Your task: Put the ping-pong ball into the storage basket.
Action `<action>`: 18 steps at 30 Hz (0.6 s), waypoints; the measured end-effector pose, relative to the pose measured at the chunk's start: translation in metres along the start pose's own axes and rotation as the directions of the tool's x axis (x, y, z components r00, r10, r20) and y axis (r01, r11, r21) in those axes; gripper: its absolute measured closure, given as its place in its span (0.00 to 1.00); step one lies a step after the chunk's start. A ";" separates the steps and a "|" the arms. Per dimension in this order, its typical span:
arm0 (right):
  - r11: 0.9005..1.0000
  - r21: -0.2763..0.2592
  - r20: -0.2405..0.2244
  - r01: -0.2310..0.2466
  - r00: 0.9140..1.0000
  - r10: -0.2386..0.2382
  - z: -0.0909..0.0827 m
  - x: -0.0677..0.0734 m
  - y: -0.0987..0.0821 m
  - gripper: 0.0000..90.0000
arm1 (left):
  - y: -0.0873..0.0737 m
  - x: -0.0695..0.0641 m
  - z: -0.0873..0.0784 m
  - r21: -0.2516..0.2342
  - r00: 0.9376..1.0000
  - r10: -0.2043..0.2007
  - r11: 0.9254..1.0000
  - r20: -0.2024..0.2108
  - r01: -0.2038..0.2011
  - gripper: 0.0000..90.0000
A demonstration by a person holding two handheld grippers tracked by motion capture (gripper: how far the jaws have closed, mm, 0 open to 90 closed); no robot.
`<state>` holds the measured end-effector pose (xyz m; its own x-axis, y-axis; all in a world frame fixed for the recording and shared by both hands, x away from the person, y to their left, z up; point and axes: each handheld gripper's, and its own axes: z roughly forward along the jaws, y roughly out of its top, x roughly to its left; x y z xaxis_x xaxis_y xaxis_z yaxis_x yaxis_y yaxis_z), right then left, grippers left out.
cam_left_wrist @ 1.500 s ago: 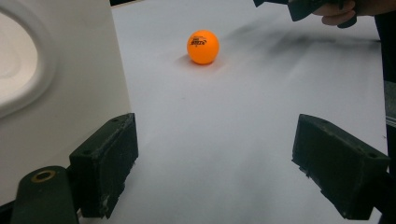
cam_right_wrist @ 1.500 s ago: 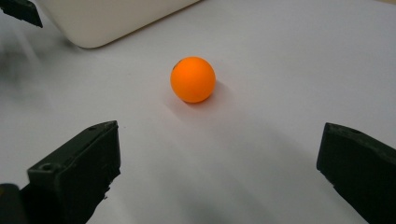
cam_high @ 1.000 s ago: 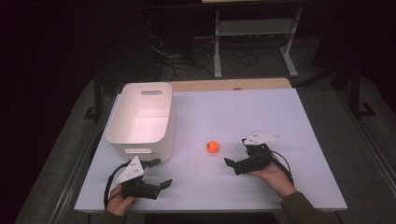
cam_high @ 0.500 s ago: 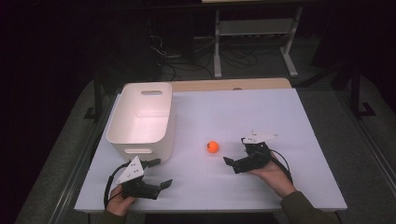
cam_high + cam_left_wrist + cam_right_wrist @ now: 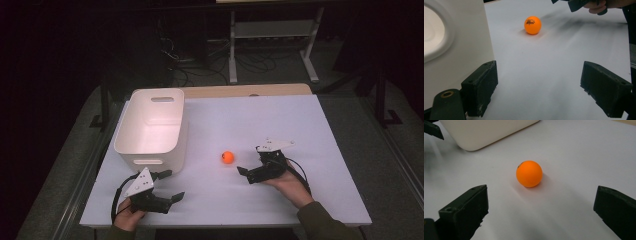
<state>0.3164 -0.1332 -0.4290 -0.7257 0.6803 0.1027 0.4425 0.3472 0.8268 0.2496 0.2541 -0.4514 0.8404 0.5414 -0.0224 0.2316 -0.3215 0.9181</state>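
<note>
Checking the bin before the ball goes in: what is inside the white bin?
The white bin looks empty in the high view: bare white floor and walls. The strip just inside its near wall is hidden by the rim.

On the desk [image 5: 300, 120], the bin [image 5: 152, 127] stands at the left, toward the far half. The ball [image 5: 228, 157] lies to its right, apart from it, nearer the front. The right claw [image 5: 248, 166] sits just right of the ball. The left claw [image 5: 170, 185] is at the front left, before the bin's near wall.
</note>
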 end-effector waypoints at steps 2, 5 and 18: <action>1.000 -0.001 -0.001 0.002 1.000 -0.002 0.000 0.000 0.000 0.00 | 0.000 0.000 0.000 0.000 1.000 -0.001 1.000 0.000 0.001 0.16; 1.000 -0.003 -0.003 0.002 1.000 -0.002 0.002 0.001 0.003 0.00 | 0.000 0.000 0.000 0.002 1.000 -0.003 1.000 0.000 0.003 0.16; 1.000 -0.002 -0.010 0.003 1.000 -0.003 0.010 0.001 0.006 0.00 | 0.000 0.001 0.000 0.003 1.000 -0.006 1.000 0.001 0.006 0.16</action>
<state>0.3235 -0.1244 -0.4291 -0.7322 0.6728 0.1058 0.4396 0.3482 0.8279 0.2500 0.2544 -0.4513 0.8393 0.5429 -0.0281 0.2379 -0.3204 0.9169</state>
